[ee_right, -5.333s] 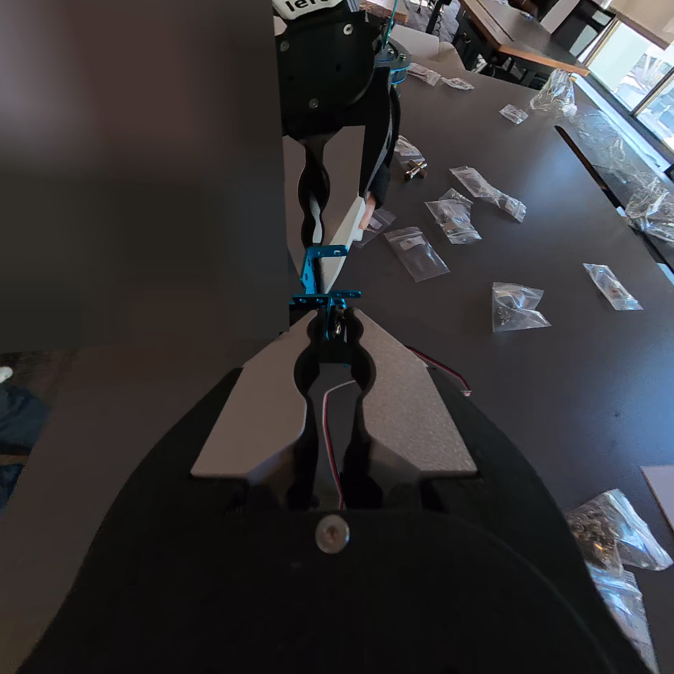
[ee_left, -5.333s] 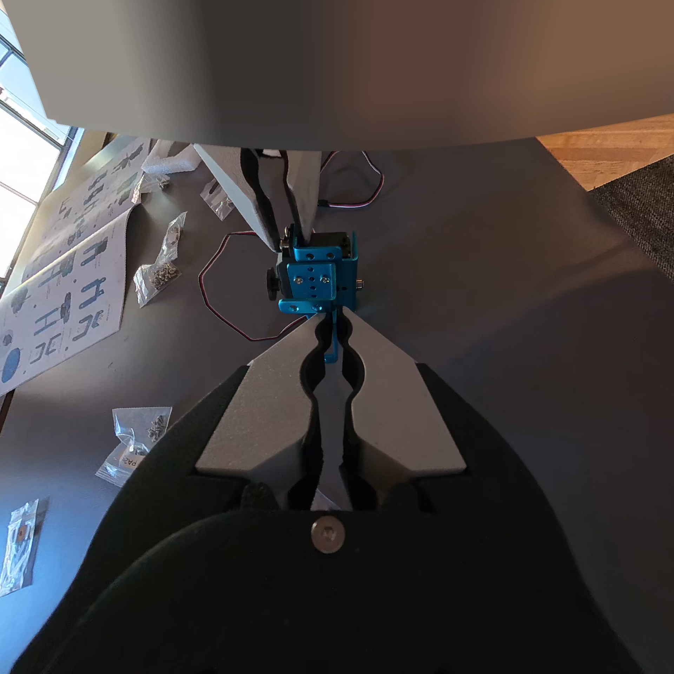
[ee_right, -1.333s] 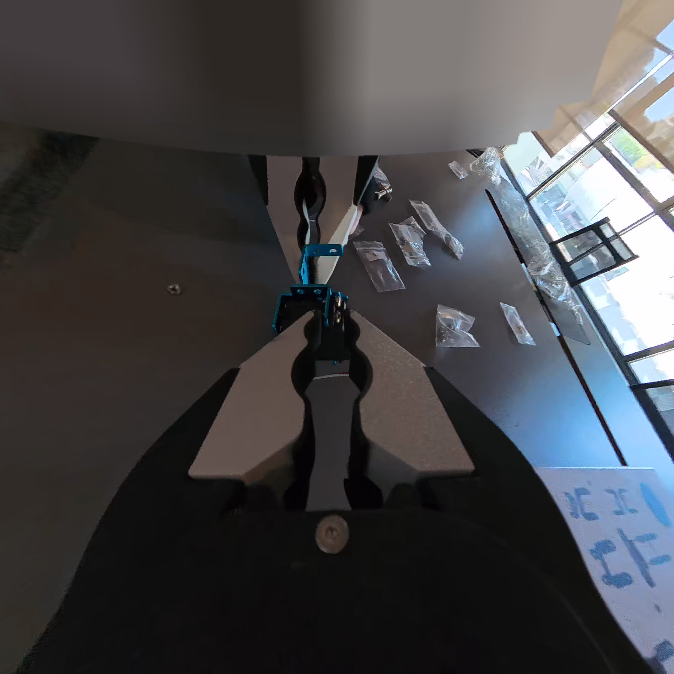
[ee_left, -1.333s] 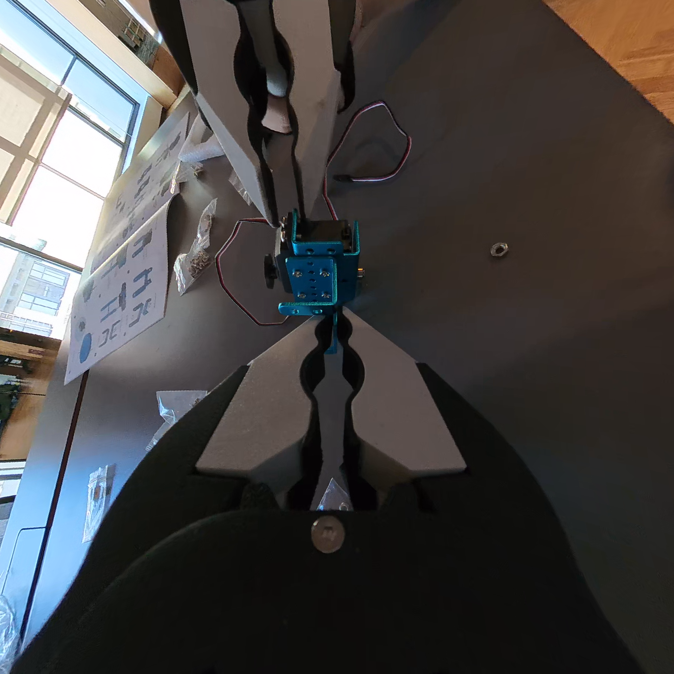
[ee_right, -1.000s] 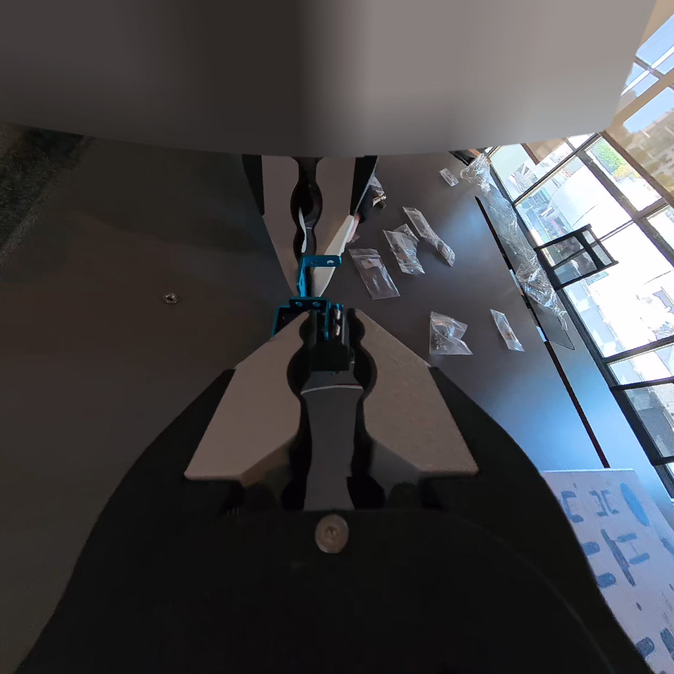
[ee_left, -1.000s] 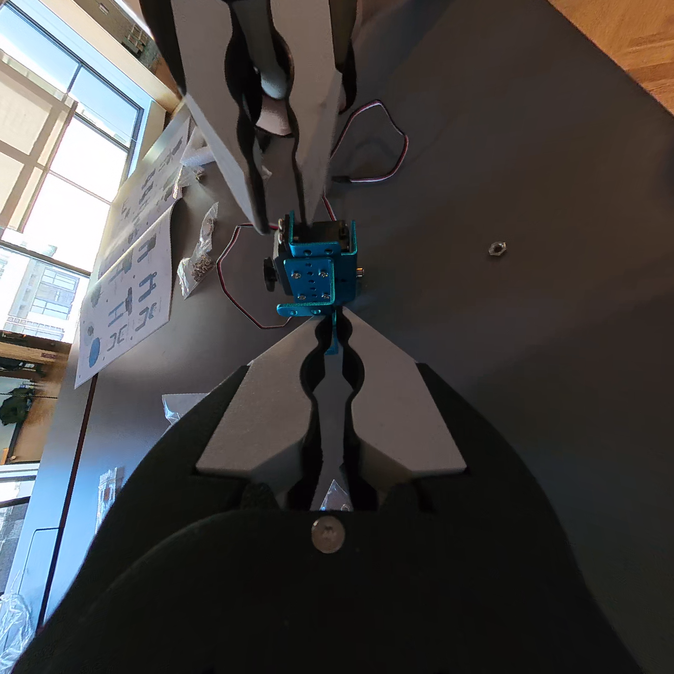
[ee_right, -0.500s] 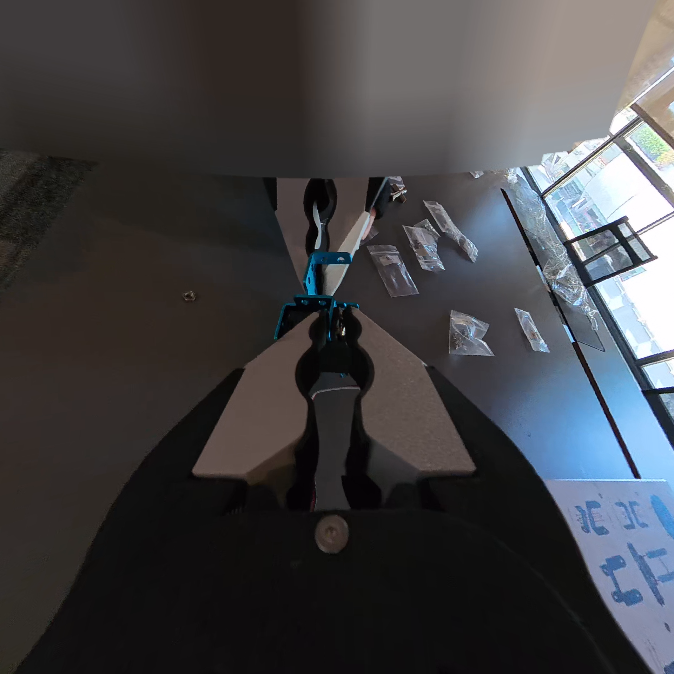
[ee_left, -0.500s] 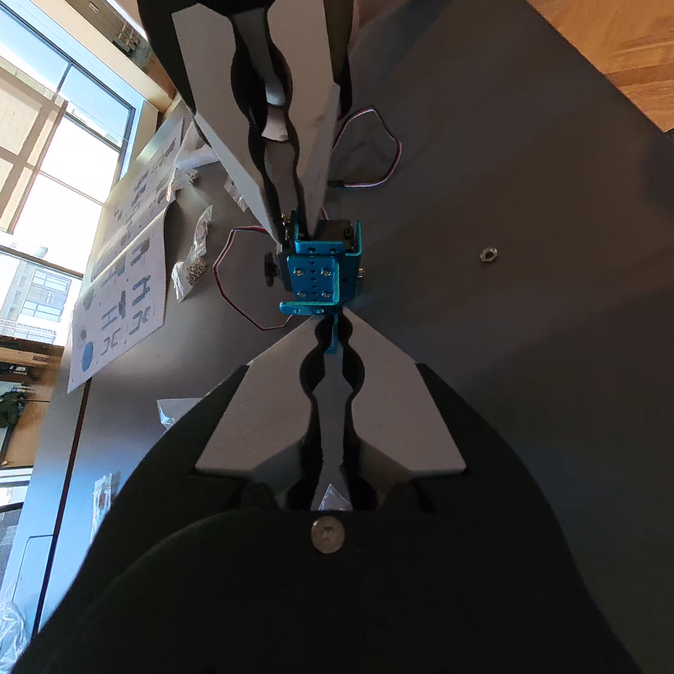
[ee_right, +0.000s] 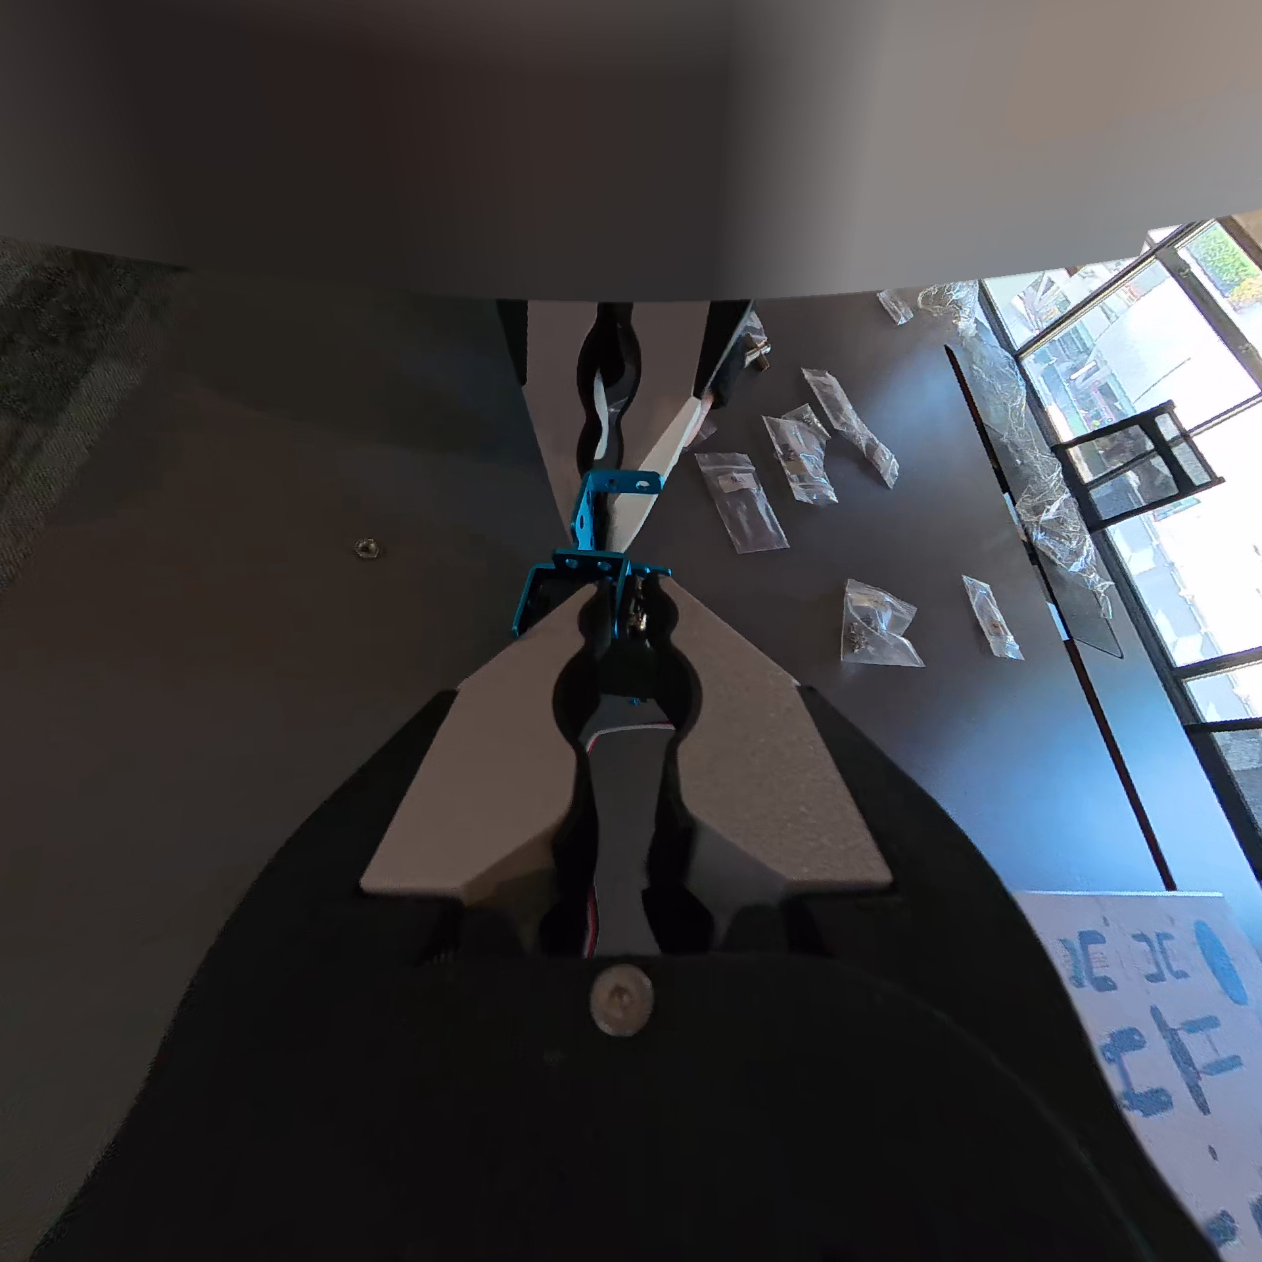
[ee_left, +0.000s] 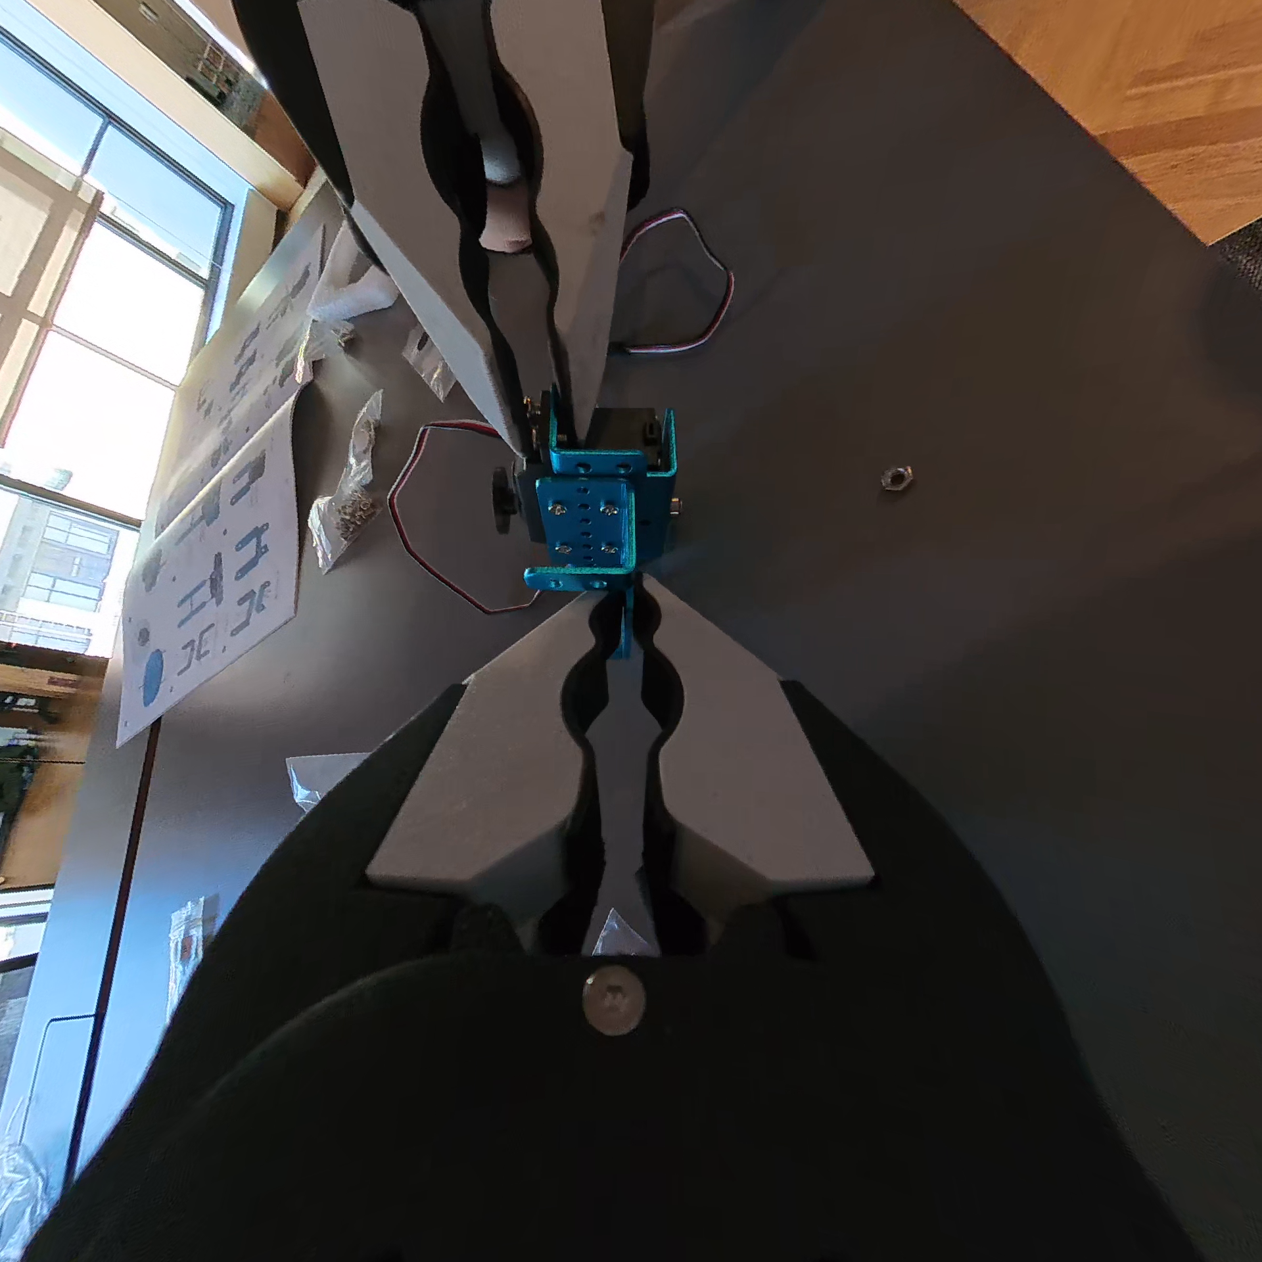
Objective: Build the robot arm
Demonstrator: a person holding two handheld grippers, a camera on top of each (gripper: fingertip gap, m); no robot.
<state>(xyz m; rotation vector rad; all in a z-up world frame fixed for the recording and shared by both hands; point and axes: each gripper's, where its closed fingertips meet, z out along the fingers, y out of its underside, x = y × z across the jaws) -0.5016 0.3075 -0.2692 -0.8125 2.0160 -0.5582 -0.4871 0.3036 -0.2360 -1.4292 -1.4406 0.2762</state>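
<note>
left gripper (ee_left: 623, 601): jaws nearly together, pinching lower tab of blue bracket assembly (ee_left: 593, 509) | assembly held above dark table (ee_left: 956, 683), loose nut (ee_left: 896, 477) right of it | right gripper (ee_right: 618, 601): jaws pinched on assembly's servo end, wire (ee_left: 437, 533) trailing

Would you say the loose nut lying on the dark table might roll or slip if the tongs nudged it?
The nut lies flat on the table, so it would probably slide, not roll. Small, metal and low, it may slip from the tongs.

Office-like workspace: dark table (ee_left: 1024, 683), parts bags (ee_right: 877, 625), large windows (ee_left: 102, 307).
</note>
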